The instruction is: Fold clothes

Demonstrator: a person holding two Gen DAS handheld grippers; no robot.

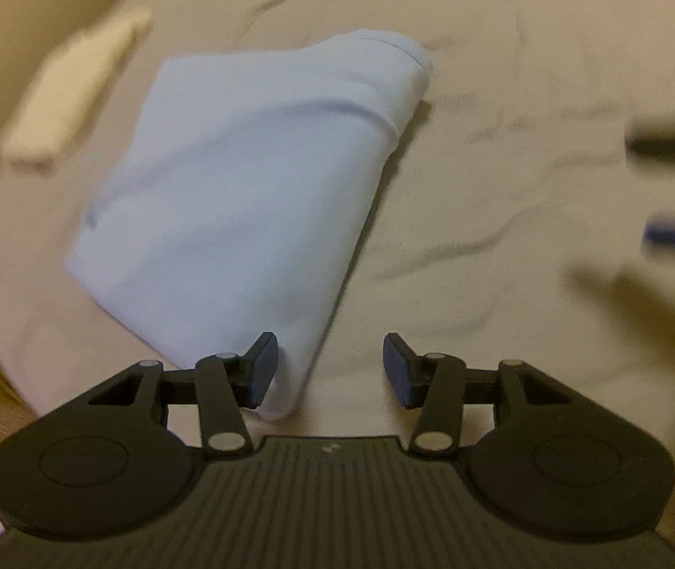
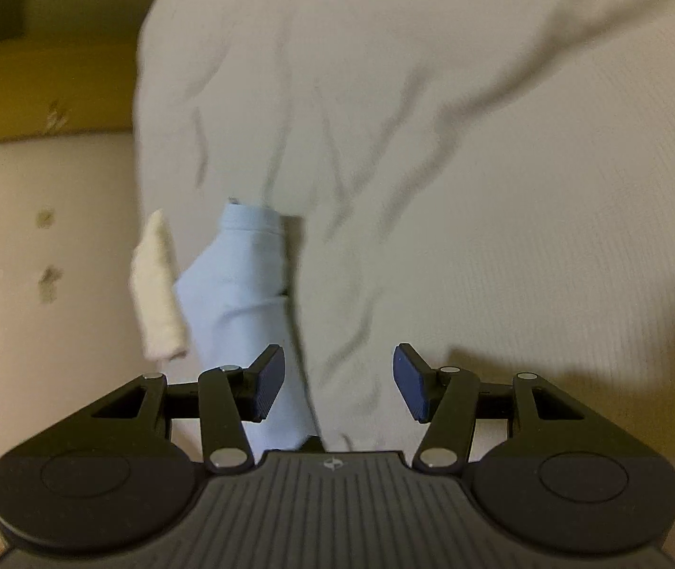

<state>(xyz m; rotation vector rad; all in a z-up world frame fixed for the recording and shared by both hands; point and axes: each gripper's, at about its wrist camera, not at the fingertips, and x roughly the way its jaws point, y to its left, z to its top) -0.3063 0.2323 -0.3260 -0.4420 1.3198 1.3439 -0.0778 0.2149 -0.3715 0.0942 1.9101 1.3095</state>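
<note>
Light-blue folded garment (image 1: 238, 199) lies ahead-left of left gripper (image 1: 330, 370); right gripper (image 2: 340, 381) likewise. Both jaws wide apart, empty. Soft, light, limp: judge pinch at layered edge.

Pale blue garment (image 1: 238, 199), folded into a compact wedge, lying flat on wrinkled beige bed sheet (image 1: 503, 246), beside a folded cream cloth (image 1: 72, 90)

right gripper (image 1: 669, 185) blurred, cut off

The left gripper (image 1: 330, 370) has its two fingers spread wide apart and holds nothing. The right gripper (image 2: 339, 381) is the same, fingers wide, nothing between them.
</note>
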